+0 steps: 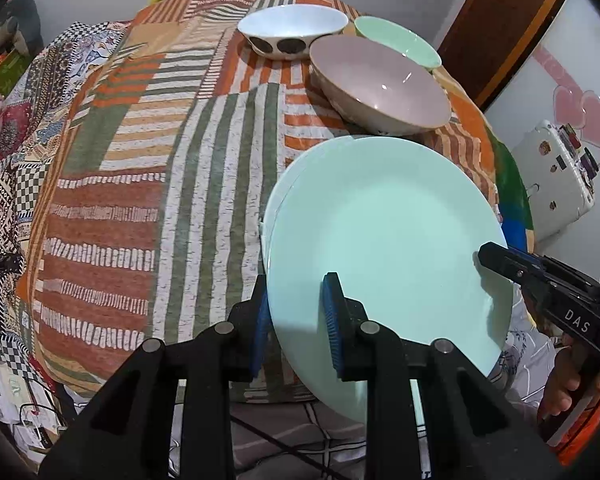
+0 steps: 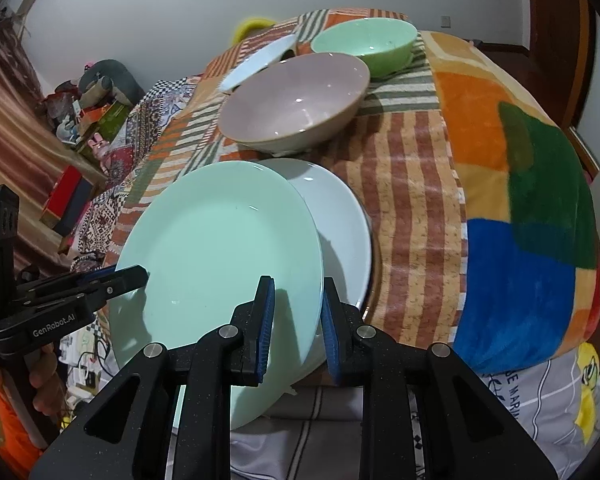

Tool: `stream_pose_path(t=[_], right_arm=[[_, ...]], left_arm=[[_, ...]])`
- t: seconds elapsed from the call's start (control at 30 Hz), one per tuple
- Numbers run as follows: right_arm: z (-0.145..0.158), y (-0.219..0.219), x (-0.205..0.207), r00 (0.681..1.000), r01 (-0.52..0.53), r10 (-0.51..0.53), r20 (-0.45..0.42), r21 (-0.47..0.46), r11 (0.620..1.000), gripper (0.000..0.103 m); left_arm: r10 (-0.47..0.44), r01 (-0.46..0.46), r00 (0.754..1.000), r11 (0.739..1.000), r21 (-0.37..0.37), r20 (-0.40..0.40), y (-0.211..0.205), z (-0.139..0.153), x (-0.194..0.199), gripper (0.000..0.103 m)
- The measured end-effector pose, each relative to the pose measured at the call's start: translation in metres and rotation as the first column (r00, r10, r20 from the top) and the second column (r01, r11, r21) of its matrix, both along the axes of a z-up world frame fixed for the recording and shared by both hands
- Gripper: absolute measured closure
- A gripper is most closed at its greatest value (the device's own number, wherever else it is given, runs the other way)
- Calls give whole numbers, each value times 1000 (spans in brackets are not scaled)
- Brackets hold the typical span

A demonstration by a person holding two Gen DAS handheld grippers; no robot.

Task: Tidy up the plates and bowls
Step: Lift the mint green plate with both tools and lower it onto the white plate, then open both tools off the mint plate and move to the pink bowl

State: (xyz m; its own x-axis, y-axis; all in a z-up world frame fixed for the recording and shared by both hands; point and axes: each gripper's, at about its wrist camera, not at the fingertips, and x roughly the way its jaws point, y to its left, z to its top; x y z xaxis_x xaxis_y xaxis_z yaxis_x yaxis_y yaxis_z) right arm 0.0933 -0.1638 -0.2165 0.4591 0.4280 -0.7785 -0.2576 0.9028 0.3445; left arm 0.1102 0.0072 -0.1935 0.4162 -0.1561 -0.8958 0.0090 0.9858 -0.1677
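Holding the mint plate [image 2: 220, 256] by opposite rims, left gripper [image 1: 296, 322] and right gripper [image 2: 296, 322] each clamped on an edge, tilted above the white plate [image 2: 340, 216] at the near edge of the bed. Risking a slip: smooth glazed rim, narrow blue pads, and a grip only at the edges, so any uneven lowering or twist between the two hands could lever the plate out and drop it onto the white one below, chipping both. Risking also an off-centre landing, since the white plate sits partly hidden beneath and close to the blanket [image 2: 420, 184] edge; soft bedding could let a lopsided stack slide off. Looks glossy, pale mint, shallow, wide, unmarked, with soft highlights. Beyond, pink bowl [image 2: 296, 104] just behind the plates, green bowl [image 2: 364, 44] and spotted bowl [image 1: 292, 28] farther back, all upright, not yet nested.
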Motion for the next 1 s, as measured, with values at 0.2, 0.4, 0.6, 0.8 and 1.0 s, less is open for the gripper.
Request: stream_pose_path(t=[0.2, 0.4, 0.6, 0.8, 1.0], right_arm=[[-6, -5, 4, 1000, 16, -16, -26, 4, 1000, 82], [-6, -6, 8, 999, 19, -19, -30, 14, 1000, 82], [-8, -3, 12, 999, 7, -6, -40, 19, 1000, 82], [-9, -3, 14, 999, 5, -4, -43, 20, 1000, 82], [-6, 1, 16, 999, 3, -3, -34, 0, 1000, 82]], left_arm=[[-13, 13, 1000, 1000, 10, -25, -6, -7, 11, 78], [-9, 10, 1000, 1000, 19, -25, -4, -9, 21, 78], [-7, 8, 1000, 997, 73, -16, -3, -13, 30, 77], [1, 1, 999, 999, 40, -54, 2, -27, 38, 77], [-3, 5, 999, 999, 40, -50, 2, -29, 40, 76]])
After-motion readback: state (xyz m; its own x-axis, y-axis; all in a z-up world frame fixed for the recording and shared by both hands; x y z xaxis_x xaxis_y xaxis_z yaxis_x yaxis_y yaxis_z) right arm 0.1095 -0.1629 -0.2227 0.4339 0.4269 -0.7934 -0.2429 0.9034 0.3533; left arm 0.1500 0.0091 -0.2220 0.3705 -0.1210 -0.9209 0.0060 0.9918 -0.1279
